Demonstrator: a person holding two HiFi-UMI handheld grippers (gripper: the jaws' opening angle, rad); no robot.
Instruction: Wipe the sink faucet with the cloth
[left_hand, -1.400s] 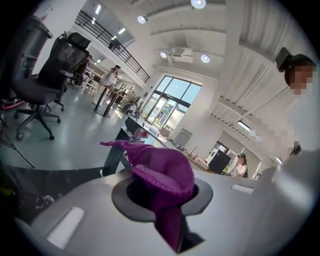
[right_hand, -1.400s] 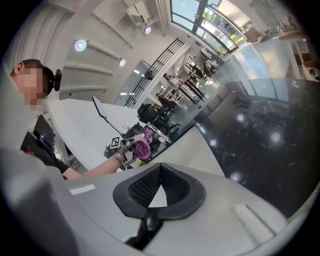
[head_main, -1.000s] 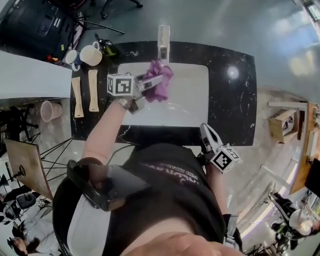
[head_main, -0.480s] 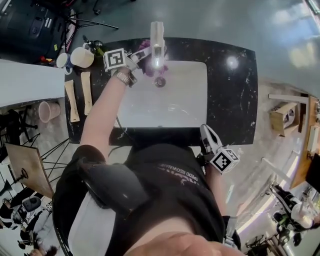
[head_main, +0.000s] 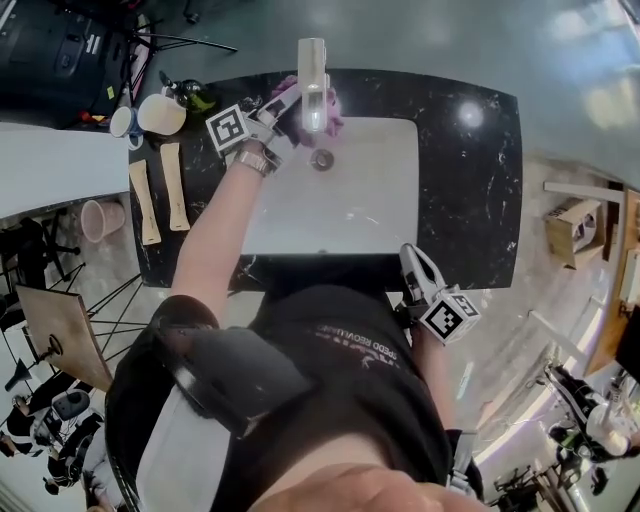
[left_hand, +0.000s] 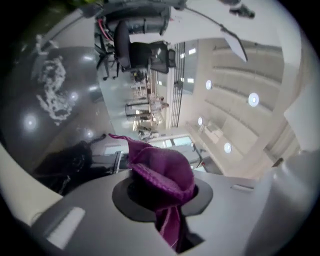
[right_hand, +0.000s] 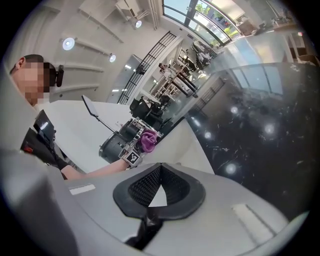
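Note:
The chrome faucet (head_main: 312, 68) stands at the back rim of the white sink (head_main: 375, 195). My left gripper (head_main: 288, 106) is just left of the faucet's column, shut on a bunched purple cloth (head_main: 331, 104) that lies against the faucet and shows on both sides of it. In the left gripper view the cloth (left_hand: 161, 170) bulges out from between the jaws of the left gripper (left_hand: 165, 200). My right gripper (head_main: 412, 263) rests at the counter's front edge, right of the sink, shut and empty. In the right gripper view the right gripper (right_hand: 159, 192) faces the far-off cloth (right_hand: 147, 140).
The sink sits in a black speckled counter (head_main: 470, 190) and has a drain (head_main: 321, 159) below the spout. Left of the faucet stand two mugs (head_main: 160, 114) and a small green thing (head_main: 195, 98). Two wooden pieces (head_main: 172, 186) lie on the counter's left part.
My left gripper has carried the cloth from above the basin back to the faucet's column and rolled over. The right gripper has stayed put.

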